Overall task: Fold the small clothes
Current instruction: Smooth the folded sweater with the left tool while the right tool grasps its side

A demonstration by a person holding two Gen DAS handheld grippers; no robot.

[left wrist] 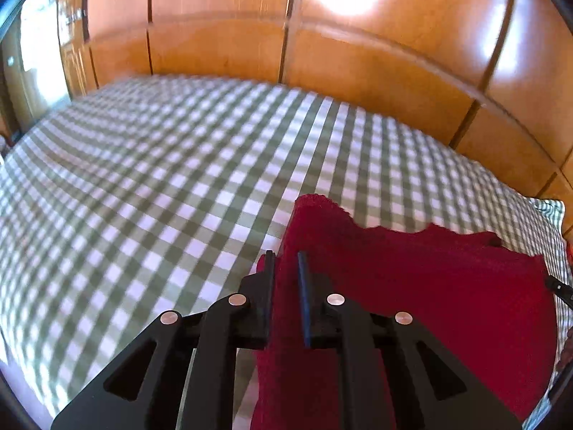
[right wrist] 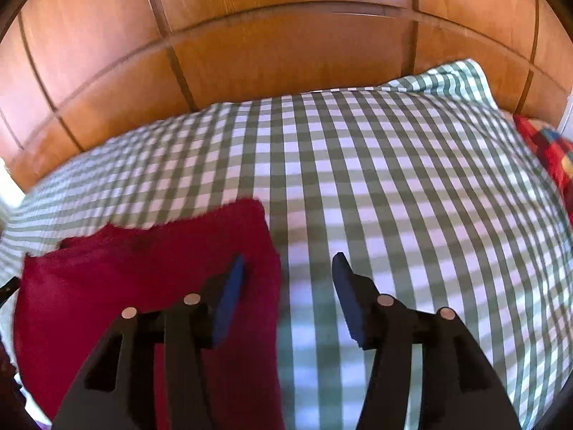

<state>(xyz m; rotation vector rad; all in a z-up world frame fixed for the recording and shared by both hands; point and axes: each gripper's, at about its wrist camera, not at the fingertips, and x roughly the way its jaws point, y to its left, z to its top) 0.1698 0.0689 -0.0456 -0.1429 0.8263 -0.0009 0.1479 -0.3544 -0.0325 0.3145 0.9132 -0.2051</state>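
A dark red knitted garment (left wrist: 412, 286) lies on the green and white checked bedcover (left wrist: 161, 186). My left gripper (left wrist: 286, 261) is shut on the garment's left edge, with red cloth pinched between its jaws. In the right wrist view the garment (right wrist: 125, 279) lies at the lower left. My right gripper (right wrist: 288, 265) is open over the garment's right edge. Its left finger (right wrist: 229, 297) is above the cloth and its right finger (right wrist: 349, 297) is above the bare bedcover (right wrist: 394, 197). The garment's near part is hidden under both grippers.
A glossy wooden panelled headboard (left wrist: 322, 53) runs along the far side of the bed. A checked pillow (right wrist: 454, 79) rises at the back right. A red, blue and yellow patterned cloth (right wrist: 548, 150) lies at the right edge.
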